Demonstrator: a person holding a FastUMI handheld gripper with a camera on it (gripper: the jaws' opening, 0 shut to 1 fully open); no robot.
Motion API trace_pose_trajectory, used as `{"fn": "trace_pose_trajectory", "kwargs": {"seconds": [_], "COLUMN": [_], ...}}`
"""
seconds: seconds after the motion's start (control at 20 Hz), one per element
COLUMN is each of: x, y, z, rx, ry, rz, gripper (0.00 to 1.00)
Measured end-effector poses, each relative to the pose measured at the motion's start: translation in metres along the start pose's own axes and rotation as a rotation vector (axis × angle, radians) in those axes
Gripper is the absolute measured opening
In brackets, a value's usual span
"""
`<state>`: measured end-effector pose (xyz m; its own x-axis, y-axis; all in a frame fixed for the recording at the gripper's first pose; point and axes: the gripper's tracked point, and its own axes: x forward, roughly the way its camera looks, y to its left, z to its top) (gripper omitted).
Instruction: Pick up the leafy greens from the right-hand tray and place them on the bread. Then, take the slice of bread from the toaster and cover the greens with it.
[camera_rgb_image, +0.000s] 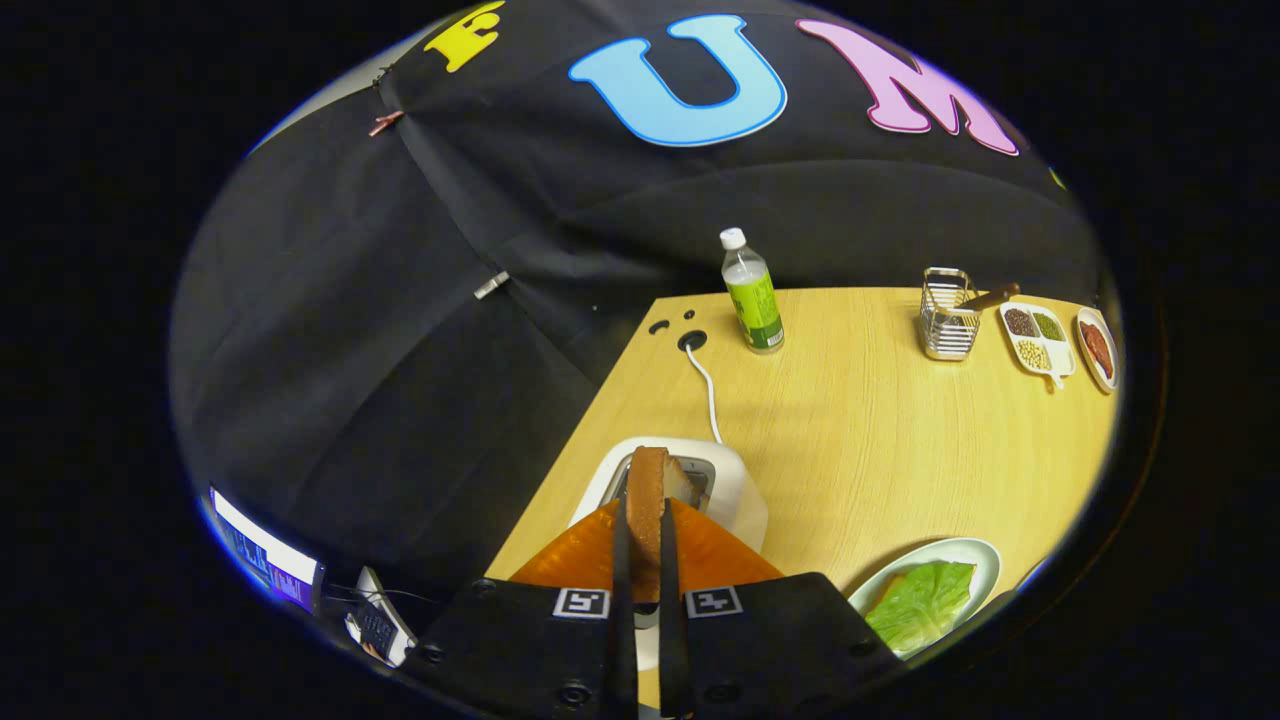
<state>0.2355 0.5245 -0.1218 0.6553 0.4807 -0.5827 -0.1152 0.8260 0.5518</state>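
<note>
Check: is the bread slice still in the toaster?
Partly in. The bread slice stands upright, its top above the toaster, and the gripper is shut on it.

Toaster (735, 480): white, white cord. Bread slice (648, 500) in it: brown crust. Beyond toaster, bottle (752, 295): green label, white cap. Desk (880, 440): pale woodgrain. Leafy greens (920, 600): bright green, on pale plate (985, 555).

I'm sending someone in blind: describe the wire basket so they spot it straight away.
Start at the wooden table and look to its far side, right of the green-labelled bottle. The wire basket stands there, beside a white divided dish. It alone is open metal mesh, with a brown handle sticking out.
</note>
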Motion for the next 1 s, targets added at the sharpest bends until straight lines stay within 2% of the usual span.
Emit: {"fn": "trace_pose_trajectory", "kwargs": {"seconds": [0.2, 0.4, 0.6, 0.8, 1.0], "x": [-0.049, -0.105, -0.139, -0.142, -0.131], "y": [0.007, -0.017, -0.079, -0.141, -0.180], "z": [0.030, 0.044, 0.006, -0.048, -0.077], "rx": [-0.017, -0.064, -0.075, -0.009, 0.046], "ry": [-0.071, -0.130, -0.103, -0.053, -0.055], "rz": [0.048, 0.024, -0.089, -0.194, -0.253], "gripper": [0.13, 0.13, 0.13, 0.13, 0.13]}}
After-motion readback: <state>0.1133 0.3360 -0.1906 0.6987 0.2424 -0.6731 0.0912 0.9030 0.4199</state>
